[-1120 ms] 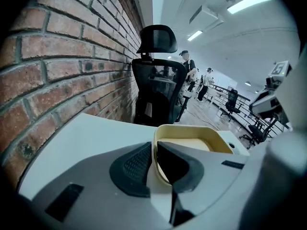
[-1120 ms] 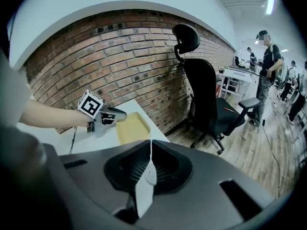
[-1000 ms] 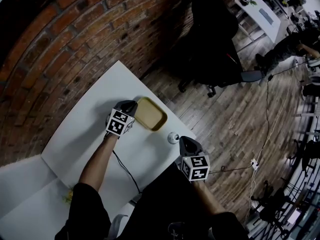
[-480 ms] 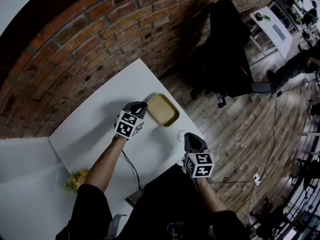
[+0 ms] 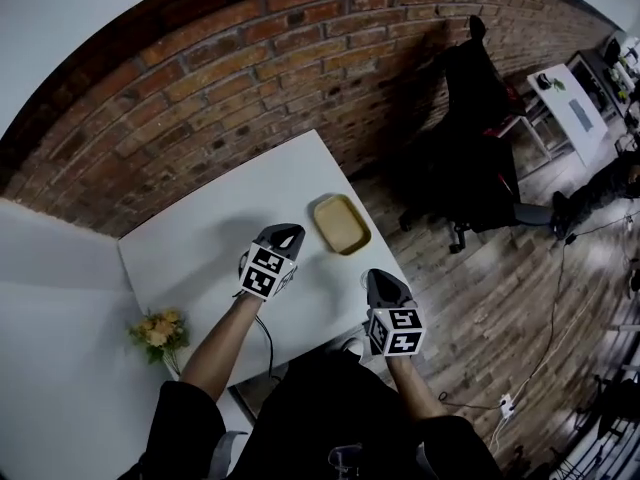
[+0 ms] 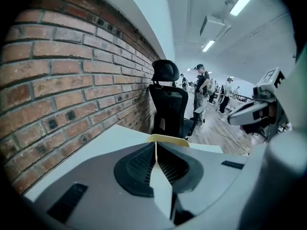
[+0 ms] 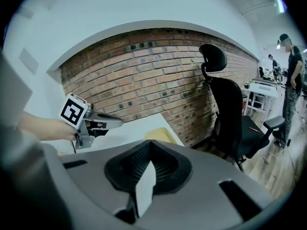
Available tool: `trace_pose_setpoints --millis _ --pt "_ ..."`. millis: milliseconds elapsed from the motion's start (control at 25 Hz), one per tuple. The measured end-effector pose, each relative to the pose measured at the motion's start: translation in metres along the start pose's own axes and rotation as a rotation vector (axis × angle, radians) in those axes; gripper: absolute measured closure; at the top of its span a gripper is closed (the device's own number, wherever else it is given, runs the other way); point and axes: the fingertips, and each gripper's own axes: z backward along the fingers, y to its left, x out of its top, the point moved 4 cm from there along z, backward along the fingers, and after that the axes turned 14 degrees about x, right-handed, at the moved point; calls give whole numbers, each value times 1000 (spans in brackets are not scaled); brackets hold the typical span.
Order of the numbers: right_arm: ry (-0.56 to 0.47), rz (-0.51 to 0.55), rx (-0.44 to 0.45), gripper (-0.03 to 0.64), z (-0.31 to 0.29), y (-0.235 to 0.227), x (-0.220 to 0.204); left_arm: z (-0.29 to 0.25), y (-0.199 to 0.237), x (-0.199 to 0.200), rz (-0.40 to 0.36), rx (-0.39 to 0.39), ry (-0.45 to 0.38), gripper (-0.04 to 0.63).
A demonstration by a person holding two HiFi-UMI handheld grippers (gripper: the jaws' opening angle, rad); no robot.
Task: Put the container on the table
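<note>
While container (image 5: 341, 224) lies on table (image 5: 200, 253), chair (image 5: 468, 153) beyond

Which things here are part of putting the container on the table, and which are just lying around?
Part of the job:
container, resting on the table
left gripper, shut and empty
right gripper, shut and empty

Just lying about:
flowers
office chair
brick wall

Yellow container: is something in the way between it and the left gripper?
No, nothing visible. The yellow container lies on the white table, and only bare tabletop shows between it and the left gripper, whose jaws are together.
</note>
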Motion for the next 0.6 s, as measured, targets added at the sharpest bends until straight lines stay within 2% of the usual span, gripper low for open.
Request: trace_pose_setpoints --millis 320,480,600 --pt "-50 22 76 593 5 27 17 72 -25 -1 46 111 -69 572" --pt "-73 43 110 594 6 40 26 103 -34 -2 133 173 -94 572" --pt "-74 51 124 594 8 46 26 117 -44 -7 188 189 -110 572"
